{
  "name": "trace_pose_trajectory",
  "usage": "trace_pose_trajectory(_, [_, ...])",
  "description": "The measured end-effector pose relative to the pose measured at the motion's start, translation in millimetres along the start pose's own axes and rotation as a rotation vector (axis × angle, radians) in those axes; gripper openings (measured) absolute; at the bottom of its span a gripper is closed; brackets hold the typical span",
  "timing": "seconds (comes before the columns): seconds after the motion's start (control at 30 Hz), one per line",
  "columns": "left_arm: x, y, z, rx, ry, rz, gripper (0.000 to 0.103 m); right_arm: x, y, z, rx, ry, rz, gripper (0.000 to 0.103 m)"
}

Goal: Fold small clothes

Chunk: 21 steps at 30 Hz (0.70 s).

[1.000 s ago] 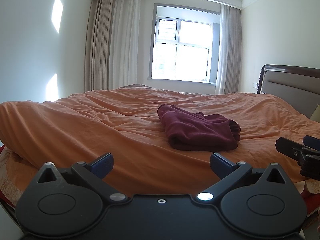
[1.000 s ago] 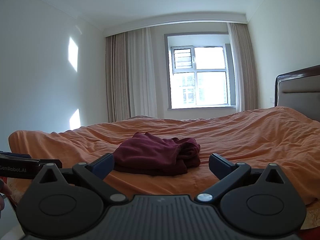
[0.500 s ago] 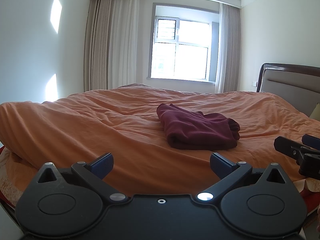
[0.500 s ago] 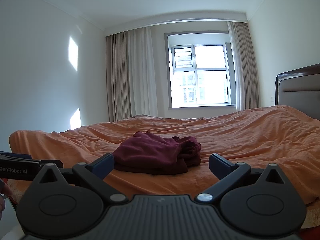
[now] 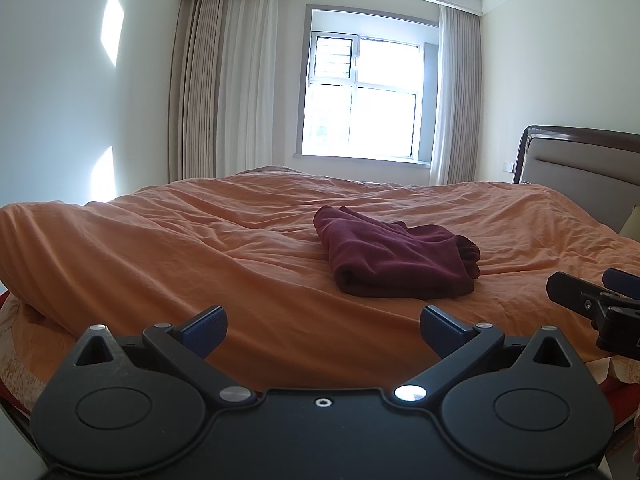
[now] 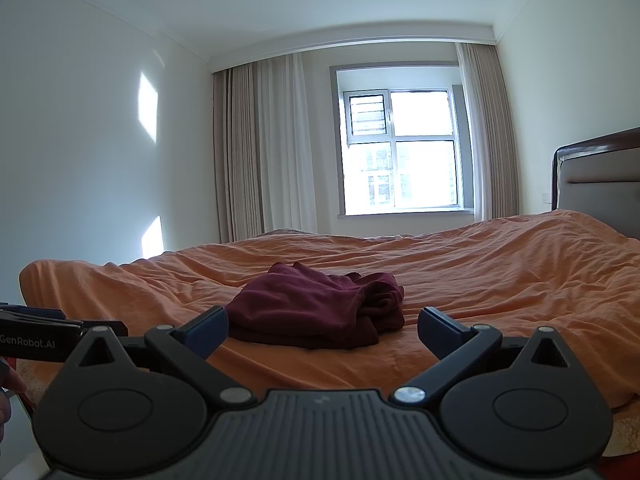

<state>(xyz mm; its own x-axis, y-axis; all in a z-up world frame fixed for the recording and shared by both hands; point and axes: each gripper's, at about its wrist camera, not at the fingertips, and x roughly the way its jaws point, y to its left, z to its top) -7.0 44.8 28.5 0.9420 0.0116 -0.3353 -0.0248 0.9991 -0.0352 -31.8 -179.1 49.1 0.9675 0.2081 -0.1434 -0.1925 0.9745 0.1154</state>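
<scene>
A dark red garment (image 5: 394, 258) lies in a folded bundle on the orange bedcover (image 5: 200, 248); the right wrist view shows the same garment (image 6: 320, 312) just beyond the fingers. My left gripper (image 5: 322, 330) is open and empty at the near edge of the bed, short of the garment. My right gripper (image 6: 322, 328) is open too, with nothing between its fingers. The right gripper's side shows at the right edge of the left wrist view (image 5: 596, 300). The left gripper's body, with white lettering, shows at the left edge of the right wrist view (image 6: 40, 338).
A padded headboard (image 5: 580, 176) with a dark wood frame stands at the right. A window (image 5: 364, 96) with beige curtains (image 5: 208, 84) fills the far wall. Part of a hand (image 6: 6, 396) shows at the left edge of the right wrist view.
Both views have shifted very slightly; the garment sits a little higher in the left wrist view. Both grippers stay open and the garment has not moved.
</scene>
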Motion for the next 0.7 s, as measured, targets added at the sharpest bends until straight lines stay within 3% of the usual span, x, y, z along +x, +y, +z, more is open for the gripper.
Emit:
trace_pose_trajectory(0.37, [2.9, 2.0, -0.8, 0.005, 0.018, -0.009, 0.102, 0.1, -0.7, -1.2, 0.002, 0.005, 0.005, 0.103])
trace_pose_trajectory(0.7, [3.9, -0.9, -1.4, 0.025, 0.027, 0.040, 0.102, 0.4, -0.1, -1.1, 0.003, 0.006, 0.004, 0.103])
